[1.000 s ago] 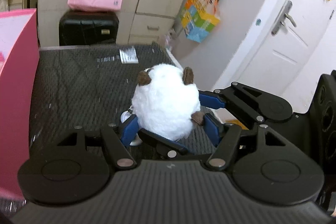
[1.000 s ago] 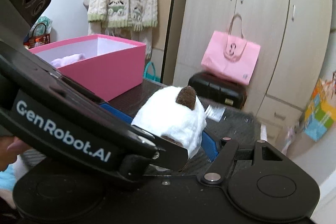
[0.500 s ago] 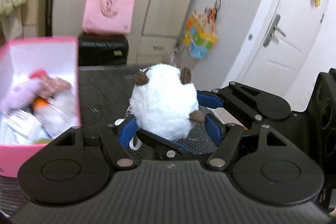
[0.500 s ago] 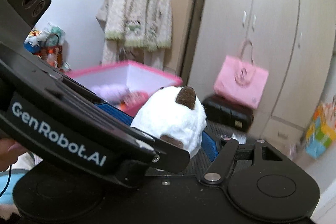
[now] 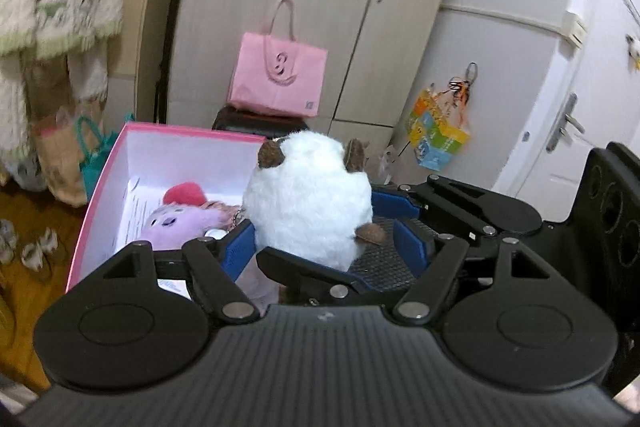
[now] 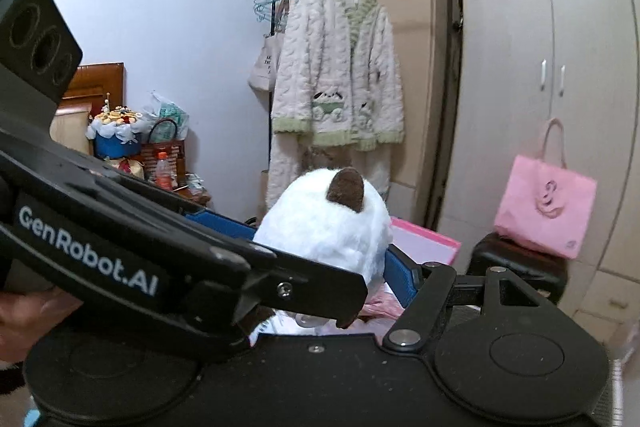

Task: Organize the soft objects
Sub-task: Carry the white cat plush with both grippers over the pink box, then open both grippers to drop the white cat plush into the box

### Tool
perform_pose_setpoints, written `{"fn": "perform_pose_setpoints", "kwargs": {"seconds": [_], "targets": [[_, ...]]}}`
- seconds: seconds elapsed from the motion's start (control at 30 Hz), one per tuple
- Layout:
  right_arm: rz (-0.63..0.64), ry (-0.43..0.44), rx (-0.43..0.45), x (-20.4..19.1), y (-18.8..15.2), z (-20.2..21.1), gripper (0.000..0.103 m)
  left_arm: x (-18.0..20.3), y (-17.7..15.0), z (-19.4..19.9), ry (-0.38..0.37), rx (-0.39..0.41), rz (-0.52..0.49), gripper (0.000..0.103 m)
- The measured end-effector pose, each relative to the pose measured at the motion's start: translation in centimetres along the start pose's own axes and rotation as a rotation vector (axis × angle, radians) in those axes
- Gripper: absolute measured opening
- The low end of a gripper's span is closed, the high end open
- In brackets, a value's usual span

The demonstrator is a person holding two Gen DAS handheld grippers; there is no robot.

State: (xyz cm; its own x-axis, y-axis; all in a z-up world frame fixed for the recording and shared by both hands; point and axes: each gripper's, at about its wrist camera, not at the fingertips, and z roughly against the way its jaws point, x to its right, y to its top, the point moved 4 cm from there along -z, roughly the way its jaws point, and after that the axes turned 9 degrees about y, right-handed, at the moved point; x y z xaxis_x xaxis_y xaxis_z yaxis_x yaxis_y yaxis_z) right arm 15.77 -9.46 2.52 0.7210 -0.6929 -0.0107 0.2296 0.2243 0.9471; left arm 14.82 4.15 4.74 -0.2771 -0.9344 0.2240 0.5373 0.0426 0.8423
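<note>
Both grippers are working the same round white fluffy plush toy with brown ears (image 5: pixel 306 193): the left gripper (image 5: pixel 324 239) is bracketing it between its blue pads (image 5: pixel 239 247), left pad pressing into the fur, right pad looking slightly off it, so it is loosely closed on the toy rather than squeezing hard. The right gripper (image 6: pixel 320 251) is crossing in from the side with one blue finger on each flank of the plush, apparently clamped on it too. The toy is hanging in the air just beside the near right edge of the open pink cardboard box (image 5: pixel 104 183), not yet clearly over it; a pale purple plush with a red tuft (image 5: pixel 180 217) is already lying inside. Risks: two tools pulling on one soft body are likely fighting each other, the fur is compressing and could slip out, and letting go here could be dropping it on the rim or outside the box. The interlocked linkages could also be snagging on release.
</note>
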Motion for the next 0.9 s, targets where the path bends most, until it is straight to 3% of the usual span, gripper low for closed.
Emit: {"fn": "perform_pose_setpoints", "kwargs": {"seconds": [0.23, 0.4, 0.6, 0.77, 0.9], "targets": [[-0.038, 0.032, -0.065, 1.5, -0.6, -4.8, 0.075, -3.7, 0.1, -4.5, -0.014, -0.085, 0.104, 0.073], [-0.034, 0.032, -0.144, 2.1, -2.3, -6.8, 0.075, -5.1, -1.3, -6.4, 0.038, -0.127, 0.099, 0.073], [0.017, -0.052, -0.185, 1.9, -3.3, -7.1, 0.075, -6.2, -2.0, -6.1, 0.086, -0.113, 0.107, 0.075], [-0.038, -0.054, -0.166, 2.9, -3.5, -5.1, 0.076, -6.4, -2.2, -4.1, 0.127, -0.061, 0.092, 0.075], [-0.010, -0.083, -0.167, 2.5, -3.7, -3.6, 0.078, -6.1, -2.3, -3.1, 0.149, -0.046, 0.071, 0.077]]}}
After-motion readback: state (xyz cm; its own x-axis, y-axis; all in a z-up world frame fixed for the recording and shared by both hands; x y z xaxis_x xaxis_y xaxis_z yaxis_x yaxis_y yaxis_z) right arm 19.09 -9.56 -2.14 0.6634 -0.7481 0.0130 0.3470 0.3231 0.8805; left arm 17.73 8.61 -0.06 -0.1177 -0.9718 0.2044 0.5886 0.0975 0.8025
